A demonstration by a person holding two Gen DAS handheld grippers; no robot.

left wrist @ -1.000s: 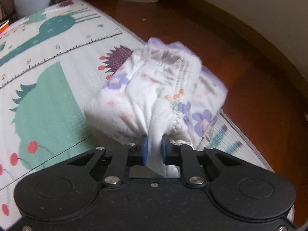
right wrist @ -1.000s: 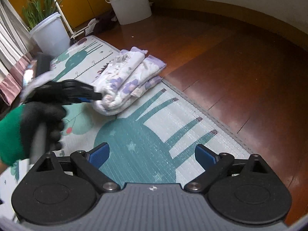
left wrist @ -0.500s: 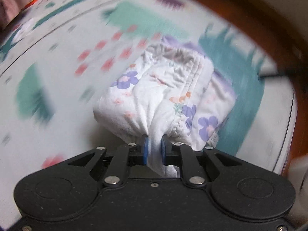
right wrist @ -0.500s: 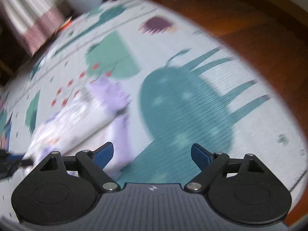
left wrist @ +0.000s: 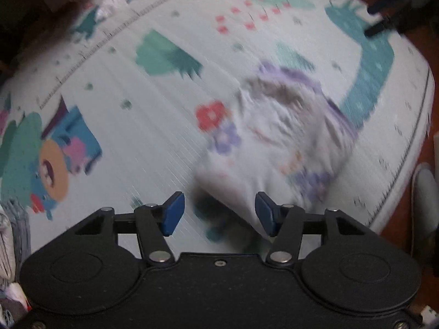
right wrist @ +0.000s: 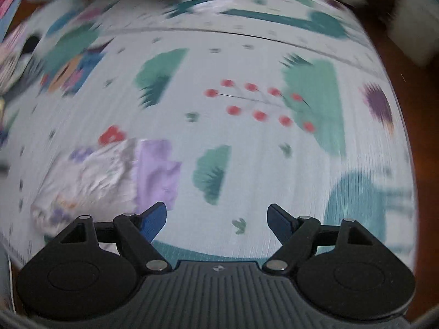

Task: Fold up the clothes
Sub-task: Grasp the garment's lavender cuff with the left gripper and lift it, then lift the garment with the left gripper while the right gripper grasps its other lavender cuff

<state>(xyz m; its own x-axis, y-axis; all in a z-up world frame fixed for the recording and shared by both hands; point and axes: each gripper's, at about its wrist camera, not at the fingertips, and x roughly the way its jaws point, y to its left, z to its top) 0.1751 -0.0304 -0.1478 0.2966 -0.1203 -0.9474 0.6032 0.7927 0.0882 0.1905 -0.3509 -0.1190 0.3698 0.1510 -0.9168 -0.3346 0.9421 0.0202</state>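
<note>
Left claw (left wrist: pixel 218 213) just opened, released; folded garment (left wrist: pixel 277 142) is soft, light, floppy — we'd pinch its thick near edge. Right claw (right wrist: pixel 216 219) empty, narrowing.

A pale, ribbed play mat (right wrist: pixel 247 164) printed with teal bushes, red berries, a ruler strip and cartoon animals carries the things; it lies on a dark reddish-brown wooden floor (right wrist: pixel 422 126) that shows past its edge. Directly on the mat rests a folded white garment with purple flowers and lilac trim (right wrist: pixel 109 175), seen blurred in the left wrist view (left wrist: pixel 279 148) beside a printed red flower. More fabric lies heaped at the mat's far edge (left wrist: pixel 107 5), too blurred to tell apart
</note>
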